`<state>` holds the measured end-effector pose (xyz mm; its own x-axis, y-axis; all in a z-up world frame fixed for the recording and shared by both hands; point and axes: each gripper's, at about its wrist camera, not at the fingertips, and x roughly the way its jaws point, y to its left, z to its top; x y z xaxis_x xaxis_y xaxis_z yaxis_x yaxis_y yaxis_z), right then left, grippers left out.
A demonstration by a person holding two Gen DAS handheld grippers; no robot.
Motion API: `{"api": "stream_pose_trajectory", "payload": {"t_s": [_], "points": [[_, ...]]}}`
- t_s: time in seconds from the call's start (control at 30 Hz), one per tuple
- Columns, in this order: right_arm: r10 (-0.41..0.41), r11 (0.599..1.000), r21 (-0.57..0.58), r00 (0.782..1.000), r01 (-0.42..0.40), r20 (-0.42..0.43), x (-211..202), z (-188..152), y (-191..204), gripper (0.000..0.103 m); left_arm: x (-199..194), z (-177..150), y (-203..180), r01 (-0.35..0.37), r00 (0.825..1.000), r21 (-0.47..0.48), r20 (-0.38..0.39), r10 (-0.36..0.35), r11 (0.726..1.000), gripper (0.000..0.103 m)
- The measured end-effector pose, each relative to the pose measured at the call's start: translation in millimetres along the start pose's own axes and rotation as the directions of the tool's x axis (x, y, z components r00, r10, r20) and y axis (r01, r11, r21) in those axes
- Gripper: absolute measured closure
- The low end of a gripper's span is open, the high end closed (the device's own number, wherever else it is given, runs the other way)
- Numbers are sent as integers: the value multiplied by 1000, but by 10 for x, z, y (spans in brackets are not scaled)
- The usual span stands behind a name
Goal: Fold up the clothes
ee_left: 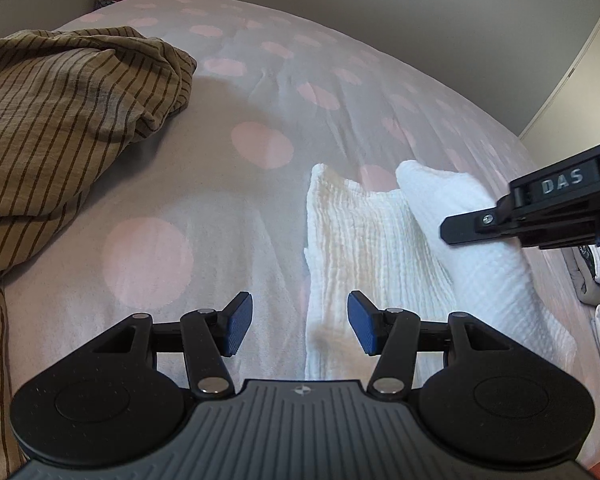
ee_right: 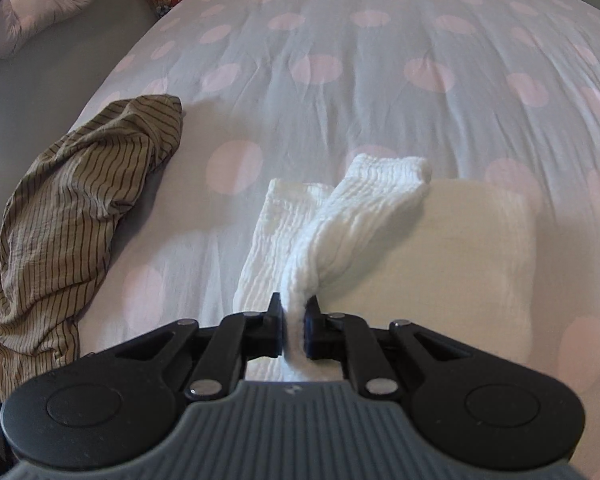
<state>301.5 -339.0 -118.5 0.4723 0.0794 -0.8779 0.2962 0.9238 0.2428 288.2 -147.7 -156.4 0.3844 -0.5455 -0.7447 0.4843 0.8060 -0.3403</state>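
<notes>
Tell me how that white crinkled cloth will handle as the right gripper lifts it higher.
Probably floppy: the white cloth bunches into a narrow rope where the right gripper pinches it, and drapes down to the bed. Likely light, since the raised part hangs with little stretch. Its crinkled weave should grip rather than slip, though the folded layers may fall open.

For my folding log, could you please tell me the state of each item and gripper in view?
White garment: partly folded on the bed, one end lifted.
Striped garment: crumpled, unfolded.
Right gripper: fingers shut on the white garment.
Left gripper: fingers open, holding nothing.
Polka-dot bedcover: spread out, slightly wrinkled.
</notes>
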Motion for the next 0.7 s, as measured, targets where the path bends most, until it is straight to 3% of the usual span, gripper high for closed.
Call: {"api": "stream_pose_trajectory", "payload": {"t_s": [0.1,0.27,0.47,0.63,0.7], "points": [[21,1000,7,999,-21,-45,196,-77,-15,91,29,-2,26,-1,1000,-4,-7,1,1000,52],[55,998,-25,998,-56,-41,180,-109,1,70,48,8,40,3,1000,-14,-5,-3,1000,52],[114,991,-79,993,-110,43,-327,-105,-1,61,-48,28,47,63,998,-77,-5,-64,995,52],[88,993,-91,989,-78,117,-736,-274,-294,61,-178,11,31,90,996,-95,23,-88,991,52],[60,996,-76,988,-50,142,-850,-423,-497,53,-199,-10,8,106,994,-87,23,-105,990,52]]}}
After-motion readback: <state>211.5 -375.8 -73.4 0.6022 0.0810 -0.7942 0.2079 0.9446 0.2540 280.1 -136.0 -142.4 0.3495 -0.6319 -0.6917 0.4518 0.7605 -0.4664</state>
